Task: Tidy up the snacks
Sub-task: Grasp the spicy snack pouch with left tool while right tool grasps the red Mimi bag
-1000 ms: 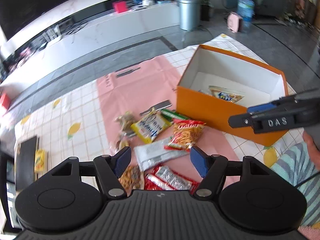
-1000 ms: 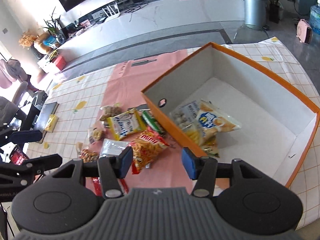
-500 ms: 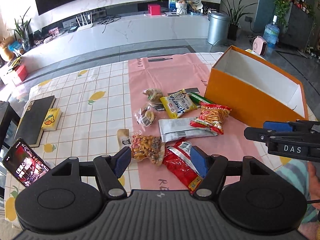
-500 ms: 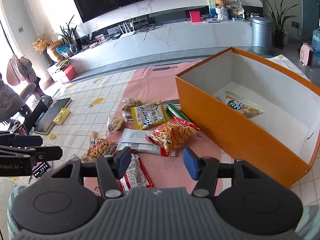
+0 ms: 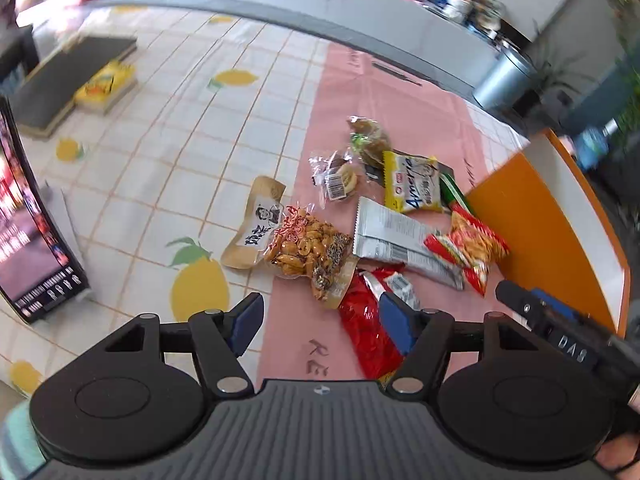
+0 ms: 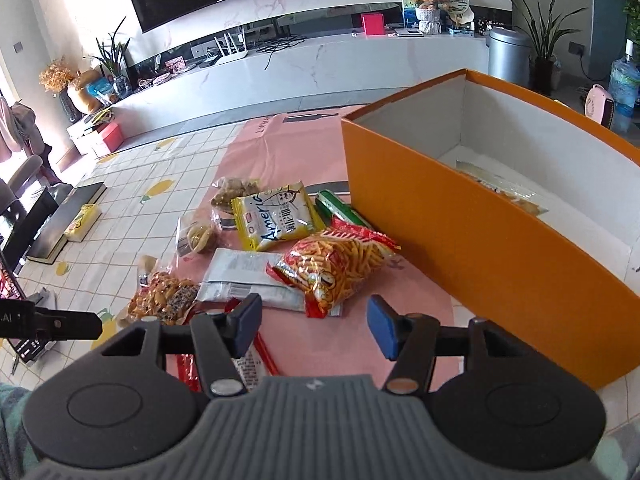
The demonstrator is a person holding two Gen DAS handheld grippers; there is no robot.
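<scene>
Snacks beside orange box

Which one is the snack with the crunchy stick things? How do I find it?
Find the big orange box. On the pink mat by its near wall lies a red bag of sticks, partly over a silver packet. It alone shows thin orange sticks.
</scene>
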